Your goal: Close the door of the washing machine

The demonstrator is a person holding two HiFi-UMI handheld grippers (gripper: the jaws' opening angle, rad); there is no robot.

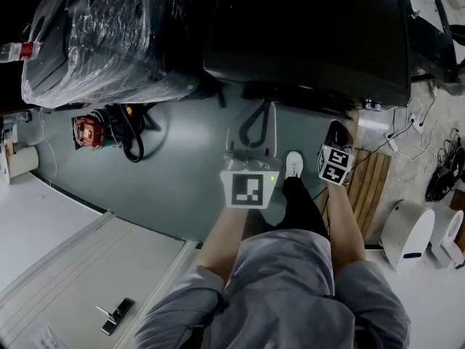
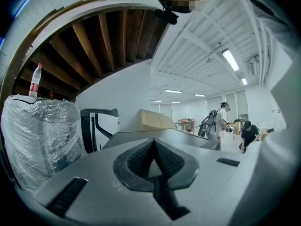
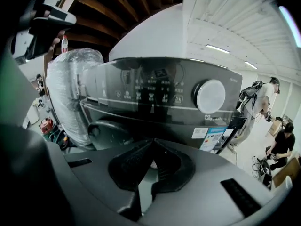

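Jaws of left gripper (image 2: 154, 144) and right gripper (image 3: 151, 144) are held pressed together, empty, short of the washer (image 1: 305, 35) at upper centre, likely to push its door (image 3: 107, 133).

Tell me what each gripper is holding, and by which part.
Nothing is held: the left gripper and the right gripper each have their fingers shut together with nothing between.

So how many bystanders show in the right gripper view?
2: a standing person at the right, beyond the washer, and a crouching person lower right of them. More may be hidden behind the washer.
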